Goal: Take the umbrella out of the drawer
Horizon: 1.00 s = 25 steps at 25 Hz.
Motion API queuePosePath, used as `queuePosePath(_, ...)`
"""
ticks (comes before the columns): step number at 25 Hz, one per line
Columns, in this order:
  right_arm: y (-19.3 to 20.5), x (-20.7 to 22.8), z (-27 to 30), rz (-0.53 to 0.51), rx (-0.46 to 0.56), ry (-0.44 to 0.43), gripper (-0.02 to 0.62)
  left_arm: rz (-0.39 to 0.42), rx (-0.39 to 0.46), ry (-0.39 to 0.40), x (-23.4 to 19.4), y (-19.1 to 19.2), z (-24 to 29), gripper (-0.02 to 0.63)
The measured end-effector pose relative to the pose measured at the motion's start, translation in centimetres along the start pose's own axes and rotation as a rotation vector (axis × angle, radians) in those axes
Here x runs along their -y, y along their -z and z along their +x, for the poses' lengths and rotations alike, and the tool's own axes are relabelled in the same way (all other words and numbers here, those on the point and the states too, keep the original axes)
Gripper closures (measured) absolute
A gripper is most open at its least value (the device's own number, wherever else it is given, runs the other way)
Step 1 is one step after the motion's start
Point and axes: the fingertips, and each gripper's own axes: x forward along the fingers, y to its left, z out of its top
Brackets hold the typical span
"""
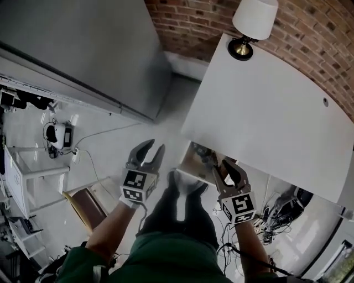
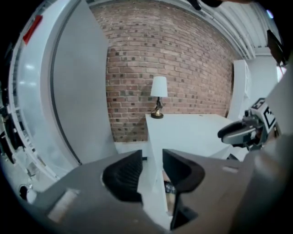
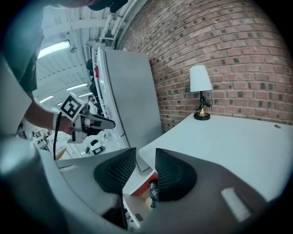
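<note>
Brick wall [image 1: 193, 22] backs table [image 1: 265, 116] with lamp [image 1: 253, 22], over drawer [image 1: 198, 161].

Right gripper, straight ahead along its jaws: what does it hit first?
Probably the open drawer under the white desk's near corner; a plaid item, maybe the umbrella, lies inside. Depth unclear; it could clip the desk edge instead.

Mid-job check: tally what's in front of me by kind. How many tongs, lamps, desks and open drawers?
tongs: 2 (left tongs, right tongs, both open and empty)
lamp: 1
desk: 1
open drawer: 1
Total: 5
</note>
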Motion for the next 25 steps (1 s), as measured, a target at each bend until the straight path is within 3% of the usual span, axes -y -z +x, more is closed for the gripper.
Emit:
queuePosePath(4, 5.9, -1.3, 3.9, 0.0, -0.105, 0.024, 0.479, 0.02, -0.073, 0.063, 0.0, 4.9, 2.9, 0.466)
queuePosePath(10, 14.5, 0.3, 8.1, 0.047, -0.246, 0.098, 0.477, 0.051, -0.175, 0.124, 1.5, 11.6, 4.3, 0.448)
queuePosePath(16, 18.9, 1.7, 11.7, 0.077, -0.307, 0.109, 0.436, 0.031, -0.21, 0.134, 1.8, 15.0, 4.7, 0.442)
queuePosePath(25, 27.5, 4.4, 15.8, -0.009, -0.464, 0.11, 0.367, 0.041, -0.271, 0.159, 2.7, 19.6, 4.9, 0.4)
